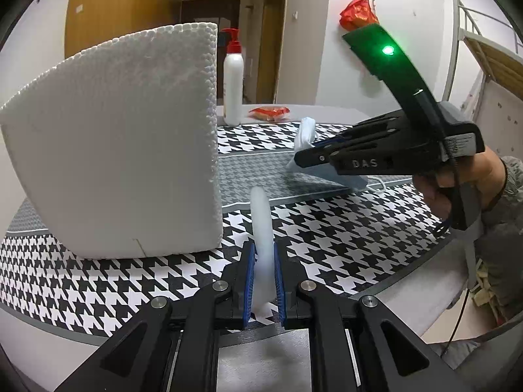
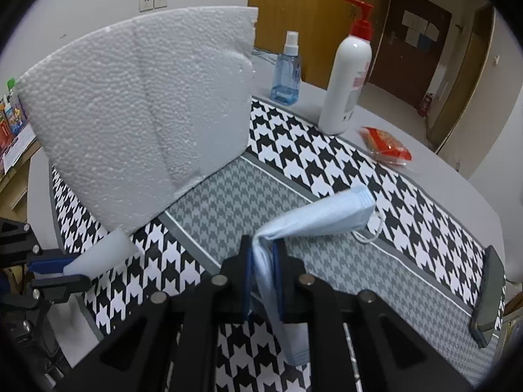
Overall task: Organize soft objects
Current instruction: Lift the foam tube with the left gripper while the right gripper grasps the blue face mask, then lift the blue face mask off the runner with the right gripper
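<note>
1. The left gripper pinched a white foam strip above the houndstooth mat's near edge, beside the foam block.
2. The right gripper pinched a blue face mask over the mat's grey middle band.

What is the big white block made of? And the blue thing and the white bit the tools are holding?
The big white block looks like polystyrene foam: matte, with a pebbly beaded surface. The blue mask, pinched in the right tool, seems thin pleated fabric, soft and drooping. The white piece in the left tool looks like smooth, slightly see-through foam or sponge; hard to say which.
</note>
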{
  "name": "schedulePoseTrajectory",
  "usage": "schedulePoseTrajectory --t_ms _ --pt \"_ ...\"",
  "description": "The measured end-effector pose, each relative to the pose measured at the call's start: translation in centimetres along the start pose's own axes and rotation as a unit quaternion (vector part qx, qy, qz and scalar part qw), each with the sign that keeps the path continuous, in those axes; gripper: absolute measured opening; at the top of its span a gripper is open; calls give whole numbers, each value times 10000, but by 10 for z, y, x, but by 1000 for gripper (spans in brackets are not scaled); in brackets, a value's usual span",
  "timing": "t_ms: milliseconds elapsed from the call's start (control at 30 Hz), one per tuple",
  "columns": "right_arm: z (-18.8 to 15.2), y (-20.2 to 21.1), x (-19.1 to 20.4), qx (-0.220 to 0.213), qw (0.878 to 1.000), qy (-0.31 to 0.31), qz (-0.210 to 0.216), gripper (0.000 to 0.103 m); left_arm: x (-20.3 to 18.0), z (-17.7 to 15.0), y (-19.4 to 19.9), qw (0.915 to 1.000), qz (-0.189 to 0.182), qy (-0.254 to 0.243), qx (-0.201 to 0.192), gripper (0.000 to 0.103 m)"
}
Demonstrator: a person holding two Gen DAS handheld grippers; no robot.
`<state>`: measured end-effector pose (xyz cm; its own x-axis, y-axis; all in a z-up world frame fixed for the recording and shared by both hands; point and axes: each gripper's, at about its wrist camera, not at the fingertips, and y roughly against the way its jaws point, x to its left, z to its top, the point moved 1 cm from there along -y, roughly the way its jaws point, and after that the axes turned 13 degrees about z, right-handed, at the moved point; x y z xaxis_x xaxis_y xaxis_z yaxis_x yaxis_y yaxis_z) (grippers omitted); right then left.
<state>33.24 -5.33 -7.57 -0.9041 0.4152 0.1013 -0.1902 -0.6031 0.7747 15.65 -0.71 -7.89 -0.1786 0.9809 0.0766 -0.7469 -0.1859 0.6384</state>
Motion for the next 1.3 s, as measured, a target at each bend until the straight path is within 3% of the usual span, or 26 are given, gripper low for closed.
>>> schedulePoseTrajectory --t_ms 500,1300 --pt "-23 41 10 -253 9994 -212 41 15 -11 1 18 9998 175 -21 -55 13" --pt "-91 108 7 -879 9921 -892 -85 15 -52 6 26 9995 76 -243 -183 13"
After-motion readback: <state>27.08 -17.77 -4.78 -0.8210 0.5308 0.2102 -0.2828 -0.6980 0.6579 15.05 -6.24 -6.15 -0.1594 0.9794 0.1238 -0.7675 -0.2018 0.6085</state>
